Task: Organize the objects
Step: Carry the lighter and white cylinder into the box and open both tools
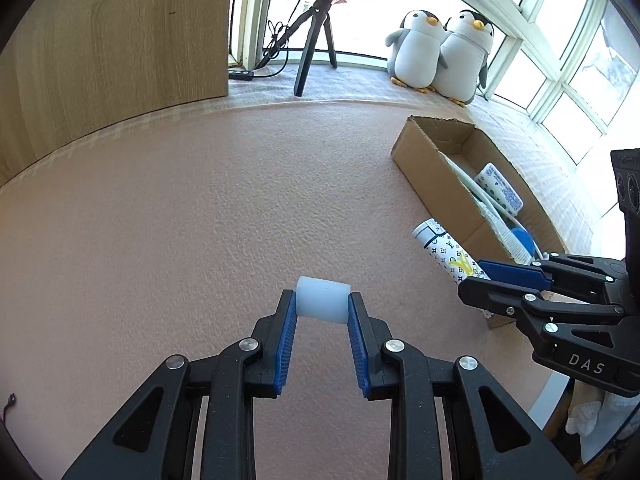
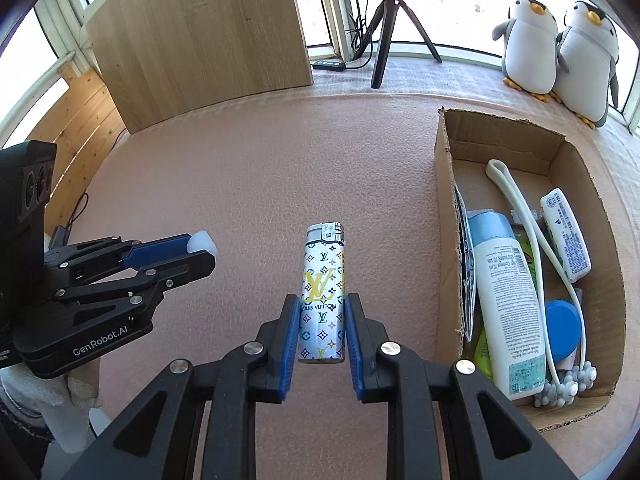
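Left gripper (image 1: 322, 304) low at 6 o'clock in the left wrist view, jaws pinching a small white cylinder (image 1: 323, 299) by its two end faces, held crosswise above the pink tabletop (image 1: 200, 208). Same cylinder (image 2: 202, 243) seen from the right wrist view at 9 o'clock, poking out past the blue pads of that gripper (image 2: 200, 252).

Right gripper (image 2: 322, 312) at 6 o'clock in its own view, jaws clamped on the lower half of a monogram-printed lighter (image 2: 323, 292), metal cap pointing toward 12 o'clock, body lengthwise between the pads. In the left wrist view, that lighter (image 1: 444, 250) at 3 o'clock, just beside the near wall of the cardboard box, with the right gripper (image 1: 476, 280) closed around it.

Open cardboard box (image 2: 448, 216) at 3 o'clock in the right wrist view, resting on the tabletop. Inside: a white lotion bottle with pale blue cap (image 2: 506, 296) lying lengthwise, a white looped strap (image 2: 528, 232) running along it, a small white printed packet (image 2: 565, 236) toward the far side, a round blue lid (image 2: 562, 328), and a green item partly hidden under the bottle.

Beyond the tabletop at 12 o'clock, a black tripod (image 2: 390, 28) on the window ledge; two plush penguins (image 2: 560, 48) at 2 o'clock; a wooden panel (image 2: 200, 36) at 11 o'clock.
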A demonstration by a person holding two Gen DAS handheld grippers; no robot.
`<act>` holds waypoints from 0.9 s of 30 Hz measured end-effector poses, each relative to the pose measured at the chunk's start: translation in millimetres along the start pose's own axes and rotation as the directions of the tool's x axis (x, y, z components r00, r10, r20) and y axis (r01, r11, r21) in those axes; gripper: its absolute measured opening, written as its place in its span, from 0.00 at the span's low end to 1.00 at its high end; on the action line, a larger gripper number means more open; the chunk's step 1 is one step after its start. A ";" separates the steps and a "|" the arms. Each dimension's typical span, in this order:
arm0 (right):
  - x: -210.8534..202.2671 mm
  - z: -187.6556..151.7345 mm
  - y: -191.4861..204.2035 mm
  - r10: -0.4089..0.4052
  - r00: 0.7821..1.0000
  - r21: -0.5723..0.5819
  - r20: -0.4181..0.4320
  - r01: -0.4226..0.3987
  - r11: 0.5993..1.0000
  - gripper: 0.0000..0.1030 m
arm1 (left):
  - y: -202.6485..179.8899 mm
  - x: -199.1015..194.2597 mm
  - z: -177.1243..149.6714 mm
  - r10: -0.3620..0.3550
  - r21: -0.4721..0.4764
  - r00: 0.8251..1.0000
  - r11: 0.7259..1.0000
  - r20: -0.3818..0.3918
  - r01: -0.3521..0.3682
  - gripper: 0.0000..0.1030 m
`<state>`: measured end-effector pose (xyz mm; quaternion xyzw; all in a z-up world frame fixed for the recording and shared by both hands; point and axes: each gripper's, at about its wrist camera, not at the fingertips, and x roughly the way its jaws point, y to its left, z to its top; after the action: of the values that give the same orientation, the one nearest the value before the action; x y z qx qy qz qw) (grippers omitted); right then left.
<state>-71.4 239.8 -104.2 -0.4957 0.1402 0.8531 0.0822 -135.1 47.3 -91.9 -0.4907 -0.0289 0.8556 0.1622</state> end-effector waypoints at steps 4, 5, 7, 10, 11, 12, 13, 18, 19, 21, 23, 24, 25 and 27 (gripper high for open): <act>-21.7 3.4 -11.1 -0.015 0.999 0.016 0.045 0.014 1.000 0.20 | -22.3 -1.7 22.4 -0.018 0.036 0.999 0.999 0.029 0.016 0.27; -27.5 4.3 -14.7 -0.022 0.998 0.021 0.057 0.021 1.000 0.20 | -27.8 -1.1 28.3 -0.021 0.045 0.999 0.999 0.036 0.019 0.27; -37.7 7.0 -24.0 -0.035 0.996 0.032 0.078 0.033 0.999 0.20 | -40.8 1.8 42.3 -0.030 0.061 0.998 0.998 0.050 0.027 0.27; -49.3 12.0 -41.0 -0.064 0.993 0.048 0.101 0.059 0.997 0.20 | -60.9 7.8 63.3 -0.036 0.086 0.997 0.996 0.072 0.030 0.27; -51.9 14.2 -47.6 -0.075 0.991 0.054 0.107 0.069 0.996 0.20 | -68.2 11.0 69.8 -0.039 0.095 0.996 0.995 0.079 0.031 0.27; -53.7 16.0 -54.3 -0.084 0.990 0.063 0.112 0.077 0.995 0.20 | -74.9 14.2 75.9 -0.041 0.102 0.996 0.994 0.084 0.032 0.27; -55.3 18.1 -60.8 -0.092 0.989 0.072 0.116 0.084 0.994 0.20 | -81.2 17.9 81.5 -0.042 0.108 0.995 0.994 0.087 0.033 0.27; -58.1 26.4 -90.4 -0.125 0.983 0.097 0.131 0.113 0.989 0.20 | -112.8 40.8 106.7 -0.046 0.129 0.995 0.991 0.087 0.035 0.27; -58.5 27.6 -95.3 -0.129 0.983 0.101 0.132 0.116 0.988 0.20 | -118.6 45.7 110.2 -0.046 0.133 0.995 0.991 0.084 0.035 0.27; -58.8 30.1 -105.1 -0.137 0.981 0.105 0.136 0.123 0.987 0.20 | -130.0 55.7 116.8 -0.046 0.140 0.996 0.990 0.078 0.035 0.27; -58.3 32.4 -113.7 -0.142 0.980 0.107 0.137 0.128 0.986 0.20 | -140.9 65.3 122.4 -0.045 0.147 0.996 0.989 0.072 0.034 0.27; -57.9 33.7 -117.9 -0.144 0.980 0.108 0.136 0.130 0.986 0.20 | -146.0 70.1 124.9 -0.043 0.151 0.997 0.988 0.071 0.032 0.27; -57.6 35.0 -121.5 -0.146 0.980 0.110 0.136 0.131 0.985 0.20 | -150.9 74.4 128.2 -0.039 0.156 0.997 0.987 0.071 0.028 0.27; -57.0 37.5 -128.6 -0.148 0.979 0.114 0.139 0.133 0.985 0.20 | -158.9 82.5 133.7 -0.036 0.159 0.997 0.987 0.068 0.025 0.27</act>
<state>-38.2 373.5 -57.3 -0.4352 0.1426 0.8710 0.1781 -247.4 237.6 -58.2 -0.4454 0.0259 0.8693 0.2127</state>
